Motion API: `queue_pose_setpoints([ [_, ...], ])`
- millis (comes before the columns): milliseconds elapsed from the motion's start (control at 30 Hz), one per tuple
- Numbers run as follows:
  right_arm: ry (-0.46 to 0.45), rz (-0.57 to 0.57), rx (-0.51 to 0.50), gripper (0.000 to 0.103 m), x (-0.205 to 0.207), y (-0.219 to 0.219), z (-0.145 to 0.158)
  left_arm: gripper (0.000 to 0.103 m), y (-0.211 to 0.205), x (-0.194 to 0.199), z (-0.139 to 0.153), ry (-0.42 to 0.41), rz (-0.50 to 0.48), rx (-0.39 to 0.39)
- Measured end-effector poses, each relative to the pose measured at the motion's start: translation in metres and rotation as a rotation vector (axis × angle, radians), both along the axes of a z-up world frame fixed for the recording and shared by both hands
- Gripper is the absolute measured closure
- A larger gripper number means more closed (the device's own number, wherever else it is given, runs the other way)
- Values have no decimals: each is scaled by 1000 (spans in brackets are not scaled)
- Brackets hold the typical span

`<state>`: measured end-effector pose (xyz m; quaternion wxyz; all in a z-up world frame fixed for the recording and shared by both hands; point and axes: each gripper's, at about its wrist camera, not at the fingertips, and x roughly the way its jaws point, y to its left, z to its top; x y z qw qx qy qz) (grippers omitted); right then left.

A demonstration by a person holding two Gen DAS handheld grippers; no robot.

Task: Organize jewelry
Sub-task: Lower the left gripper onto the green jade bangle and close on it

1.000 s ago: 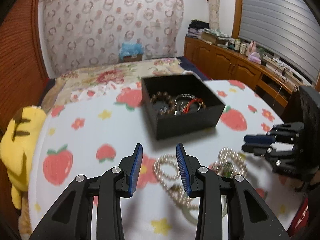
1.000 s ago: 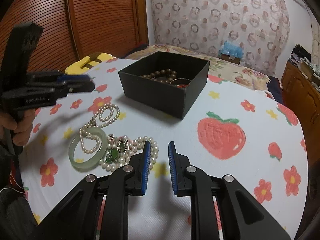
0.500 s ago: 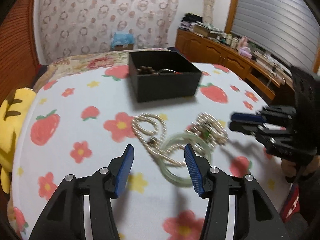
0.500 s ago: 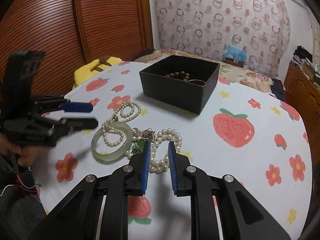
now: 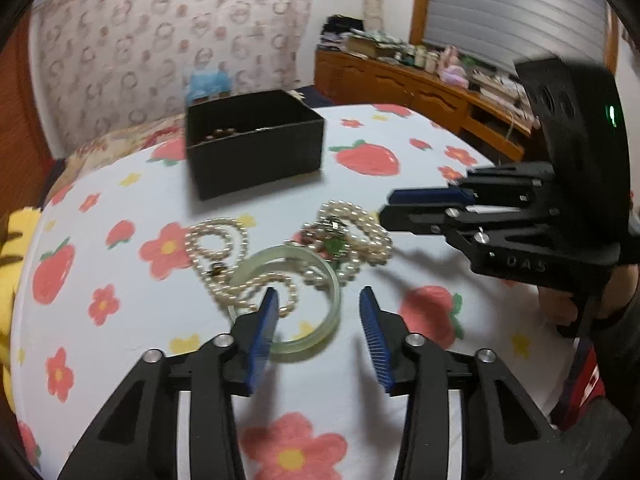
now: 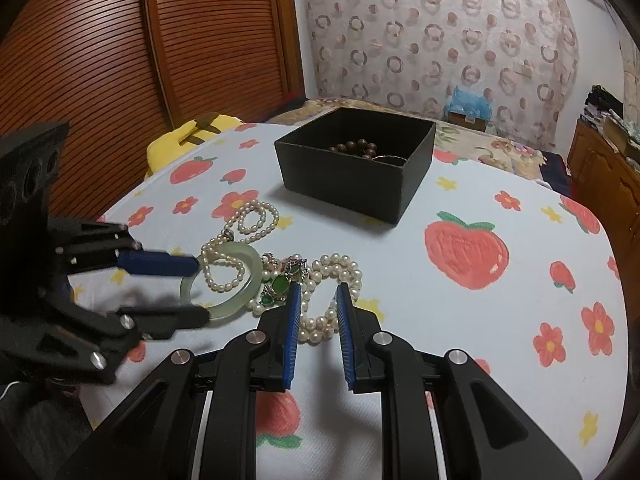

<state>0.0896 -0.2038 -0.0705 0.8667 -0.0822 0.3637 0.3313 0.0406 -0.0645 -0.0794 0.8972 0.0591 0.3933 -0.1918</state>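
The left gripper [image 5: 316, 300] has its fingers spread wide around the jade bangle [image 5: 296, 300] on the strawberry-print surface [image 5: 360, 420]; rightward, the right gripper [image 6: 318, 292], fingers slightly apart, hovers over the pearl strand [image 6: 340, 272]

Strawberry-print tablecloth [image 6: 500, 320], yellow plush toy [image 6: 188, 140], wooden slatted doors [image 6: 140, 60], patterned curtain [image 6: 440, 32]

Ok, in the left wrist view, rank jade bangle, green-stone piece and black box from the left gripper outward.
1. jade bangle, between the open left gripper fingers.
2. green-stone piece, just beyond, right of centre.
3. black box, far back, left of centre.
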Motion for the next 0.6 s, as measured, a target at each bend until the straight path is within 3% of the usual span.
queue_pose_setpoints([
  [333, 3, 6, 4, 83, 2, 0, 2, 91, -14, 11, -15, 28, -25, 64],
  [600, 5, 15, -1, 83, 2, 7, 1, 95, 4, 1, 6, -2, -9, -39],
])
